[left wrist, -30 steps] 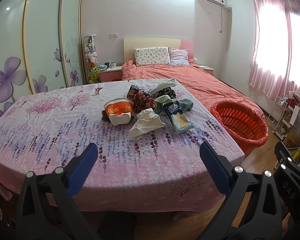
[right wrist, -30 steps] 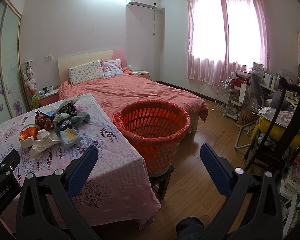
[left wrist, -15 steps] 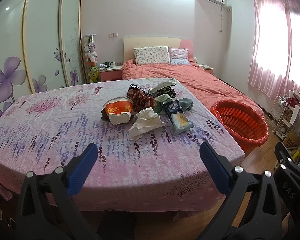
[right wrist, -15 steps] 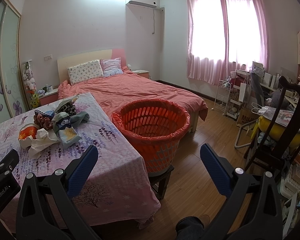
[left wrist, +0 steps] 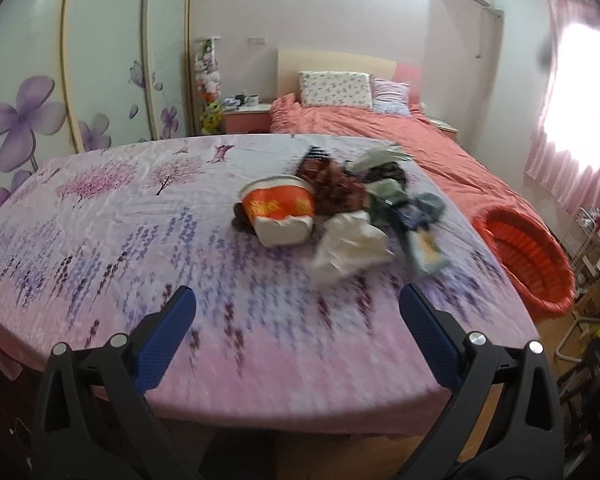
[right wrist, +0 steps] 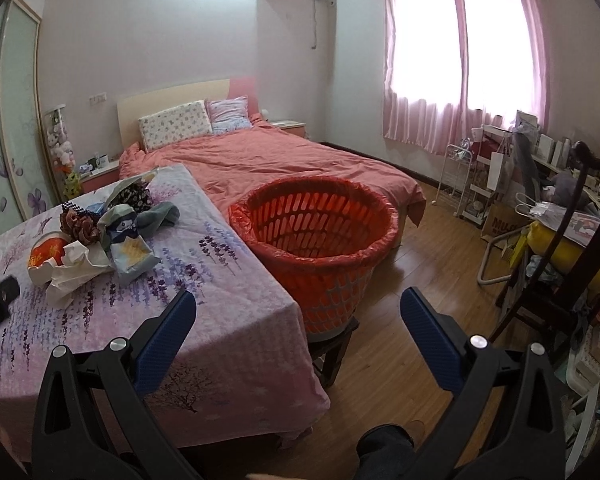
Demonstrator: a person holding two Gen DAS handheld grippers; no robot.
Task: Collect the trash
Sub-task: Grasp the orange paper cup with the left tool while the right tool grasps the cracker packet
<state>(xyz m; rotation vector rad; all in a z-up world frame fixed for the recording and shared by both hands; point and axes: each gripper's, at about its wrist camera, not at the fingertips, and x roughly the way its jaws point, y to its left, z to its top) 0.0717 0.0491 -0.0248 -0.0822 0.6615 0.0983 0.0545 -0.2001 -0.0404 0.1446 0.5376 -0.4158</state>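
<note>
Where the left wrist view is centred, a table (left wrist: 100,240) covered by a pink-and-lilac floral cloth fills the frame, bearing one cluster of trash right of centre.

Item 1: orange-and-white instant-noodle bowl (left wrist: 280,214), lying crushed on the cloth, left edge of the cluster.
Item 2: crumpled white tissue (left wrist: 350,246), just right of the bowl and below it in frame, touching it.
Item 3: blue-and-yellow snack packet (left wrist: 424,240), right of the tissue, blurred.
Item 4: dark red-brown crinkled wrapper (left wrist: 336,184), behind the bowl.
Item 5: grey-green wrappers (left wrist: 384,194), upper right of the cluster; details too blurred to tell.

Receptacle: orange slatted basket (right wrist: 320,232) lined with a red bag, centre of the right wrist view, standing on a dark stool just beside the table's right edge.

Left gripper (left wrist: 298,320): lower frame, blue-padded jaws spread wide, nothing between them, held over the near part of the cloth, well short of the cluster.

Right gripper (right wrist: 298,320): lower frame, jaws likewise spread wide and holding nothing, over the table corner and wooden floor, near the basket.

Background: bed (right wrist: 280,160) with salmon cover, upper centre; pink curtains (right wrist: 460,60), upper right.
</note>
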